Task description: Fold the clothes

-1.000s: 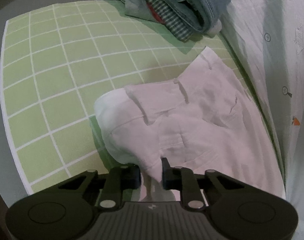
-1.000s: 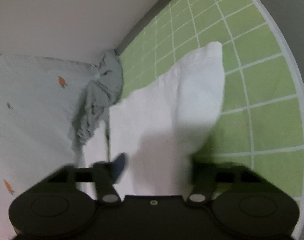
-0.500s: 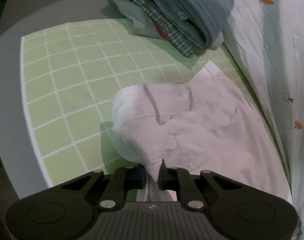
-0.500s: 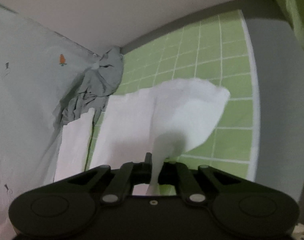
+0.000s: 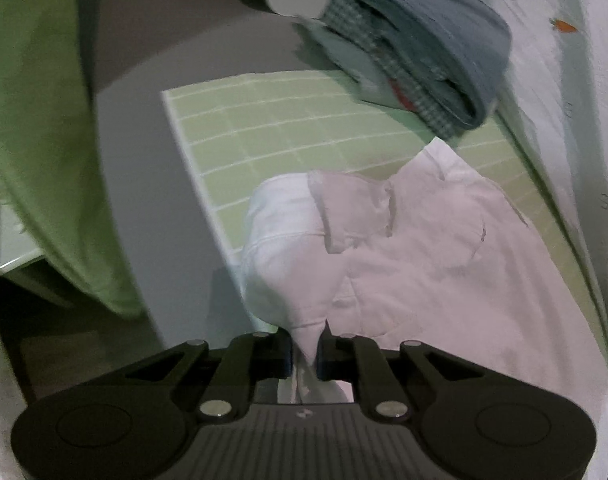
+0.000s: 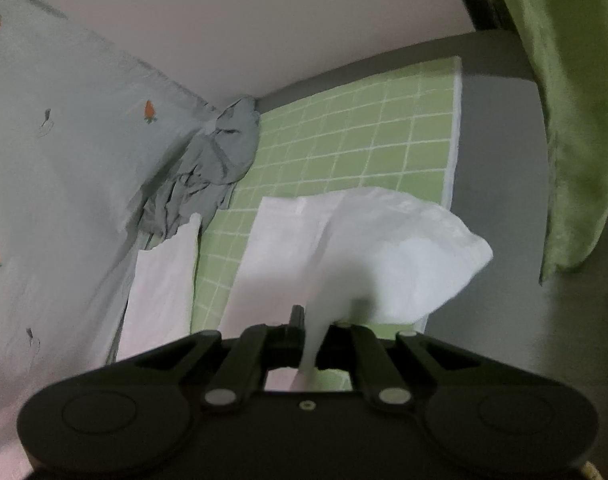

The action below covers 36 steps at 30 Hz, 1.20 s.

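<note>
A white pair of trousers (image 5: 403, 248) with belt loops lies partly on the green checked mat (image 5: 288, 132), its near edge lifted. My left gripper (image 5: 305, 350) is shut on a pinch of that waist cloth. In the right wrist view the same white garment (image 6: 387, 248) billows up from the mat (image 6: 363, 136). My right gripper (image 6: 311, 338) is shut on a fold of it, and the cloth hangs down between the fingers.
A stack of folded clothes (image 5: 415, 48), blue denim on top, sits at the mat's far corner. A crumpled grey garment (image 6: 212, 168) lies against the carrot-print sheet (image 6: 64, 168). A green curtain (image 5: 36, 140) hangs at the left, over grey floor (image 5: 144, 160).
Both grippers have lifted and pulled back with the white cloth. The right gripper, open a second ago, has shut on the garment. The view now takes in floor and curtain.
</note>
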Available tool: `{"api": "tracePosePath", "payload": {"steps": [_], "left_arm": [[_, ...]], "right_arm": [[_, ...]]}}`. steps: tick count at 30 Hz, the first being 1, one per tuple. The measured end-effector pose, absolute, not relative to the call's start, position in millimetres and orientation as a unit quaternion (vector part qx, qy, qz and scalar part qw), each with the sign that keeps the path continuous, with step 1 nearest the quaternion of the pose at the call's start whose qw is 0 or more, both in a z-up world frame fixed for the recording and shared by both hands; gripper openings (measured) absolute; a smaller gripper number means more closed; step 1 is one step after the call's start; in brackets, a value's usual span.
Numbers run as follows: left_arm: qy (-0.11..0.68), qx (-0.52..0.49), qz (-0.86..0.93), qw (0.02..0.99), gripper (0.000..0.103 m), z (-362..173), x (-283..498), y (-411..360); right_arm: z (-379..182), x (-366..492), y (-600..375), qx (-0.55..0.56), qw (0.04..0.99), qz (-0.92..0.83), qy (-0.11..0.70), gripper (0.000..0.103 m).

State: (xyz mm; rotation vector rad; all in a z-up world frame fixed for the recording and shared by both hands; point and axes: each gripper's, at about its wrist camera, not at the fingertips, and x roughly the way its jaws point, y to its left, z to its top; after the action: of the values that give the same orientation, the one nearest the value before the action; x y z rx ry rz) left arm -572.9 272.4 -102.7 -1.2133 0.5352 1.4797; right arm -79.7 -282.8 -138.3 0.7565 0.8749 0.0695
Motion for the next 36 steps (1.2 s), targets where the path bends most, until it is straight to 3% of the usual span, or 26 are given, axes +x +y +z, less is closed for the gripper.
{"api": "tracePosePath", "payload": {"steps": [21, 29, 34, 36], "left_arm": [[0.183, -0.469, 0.656, 0.562, 0.013, -47.5, -495.3, 308.0], [0.162, -0.475, 0.664, 0.554, 0.013, -48.8, -458.3, 362.9], [0.172, -0.487, 0.662, 0.543, 0.014, -77.4, -434.0, 421.7], [0.184, -0.484, 0.665, 0.539, 0.019, -90.4, -423.1, 443.1]], "right_arm": [[-69.8, 19.5, -175.3, 0.318, 0.864, 0.147, 0.362, 0.004], [-42.2, 101.0, -43.0, 0.245, 0.872, 0.226, 0.357, 0.004], [-58.1, 177.6, 85.2, 0.175, 0.869, 0.248, 0.39, 0.006], [-77.0, 207.4, 139.8, 0.134, 0.865, 0.258, 0.409, 0.02]]}}
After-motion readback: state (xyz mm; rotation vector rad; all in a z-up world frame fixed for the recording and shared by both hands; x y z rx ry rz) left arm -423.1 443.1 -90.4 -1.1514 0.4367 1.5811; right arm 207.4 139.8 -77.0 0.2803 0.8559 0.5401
